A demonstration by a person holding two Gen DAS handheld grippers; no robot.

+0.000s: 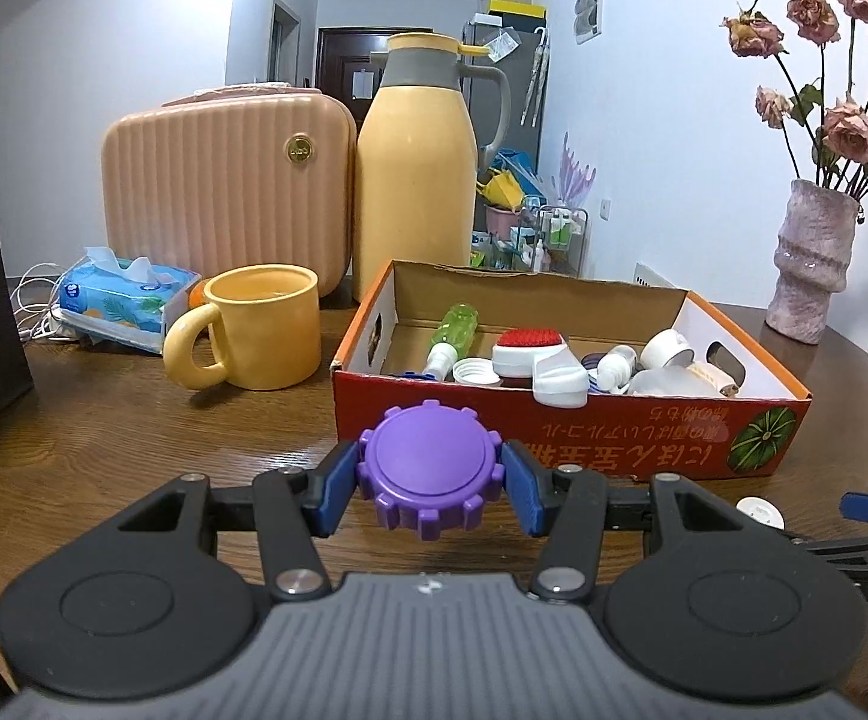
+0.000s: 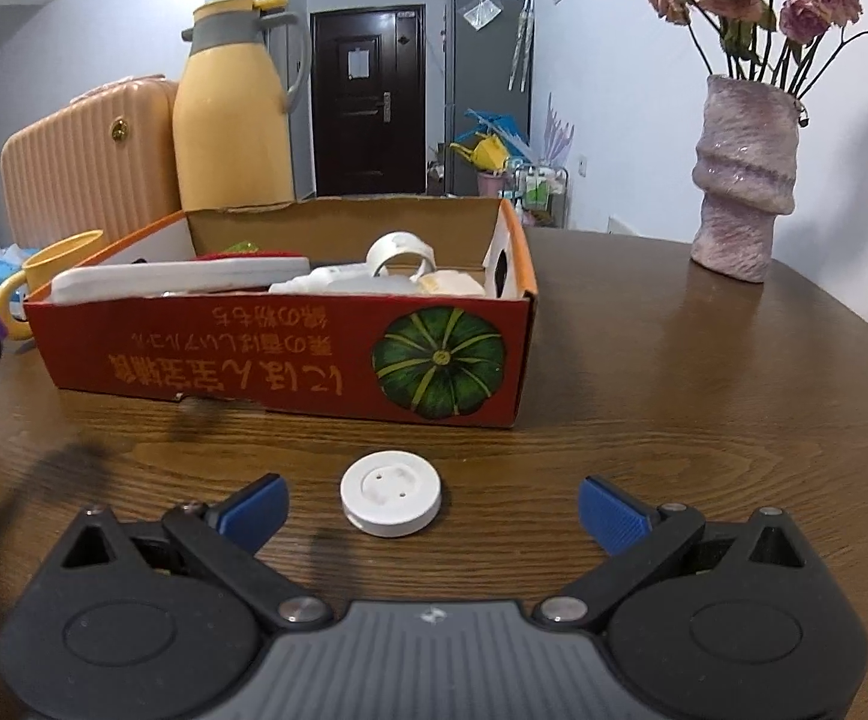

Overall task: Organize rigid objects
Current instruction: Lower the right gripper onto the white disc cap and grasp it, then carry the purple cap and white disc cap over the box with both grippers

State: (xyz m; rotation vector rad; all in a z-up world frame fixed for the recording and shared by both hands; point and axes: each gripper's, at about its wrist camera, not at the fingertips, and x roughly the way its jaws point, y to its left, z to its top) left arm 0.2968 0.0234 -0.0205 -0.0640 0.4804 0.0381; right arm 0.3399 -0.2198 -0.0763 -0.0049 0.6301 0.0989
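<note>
Above the brown wooden table [image 1: 134, 432], just short of the red cardboard box [image 1: 553, 432], a purple notched plastic cap [image 1: 428, 468] is clamped by the left gripper [image 1: 428, 483], and could be knocked loose on the box's near wall if carried too low, while the right gripper [image 2: 432, 507] is spread open around a white round plastic disc [image 2: 390, 501] lying on the table.

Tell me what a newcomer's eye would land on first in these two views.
First the purple cap, clamped between the blue pads of the left tool, just in front of the red cardboard box of bottles and lids. Next the white disc lying on the wooden table, between the wide-open fingers of the right tool.
</note>
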